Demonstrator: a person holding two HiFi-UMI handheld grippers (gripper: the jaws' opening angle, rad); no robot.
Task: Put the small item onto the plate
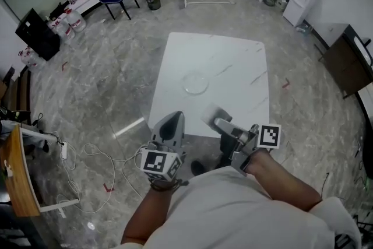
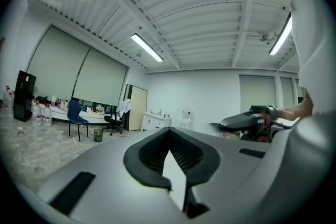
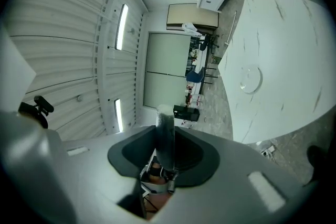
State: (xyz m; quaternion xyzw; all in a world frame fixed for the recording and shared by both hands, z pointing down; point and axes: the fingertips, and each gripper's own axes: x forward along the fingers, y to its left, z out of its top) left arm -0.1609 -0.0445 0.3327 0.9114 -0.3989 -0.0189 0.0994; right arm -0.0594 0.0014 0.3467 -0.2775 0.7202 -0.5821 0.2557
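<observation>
No legible text, numbers or brand marks in any view. The only sign-like marks are black-and-white square patterns on the left marker cube (image 1: 160, 163) and the right marker cube (image 1: 269, 136), with no characters on them. Any labels on the water bottles (image 1: 69, 23) on the floor at far left are too small to read.
</observation>
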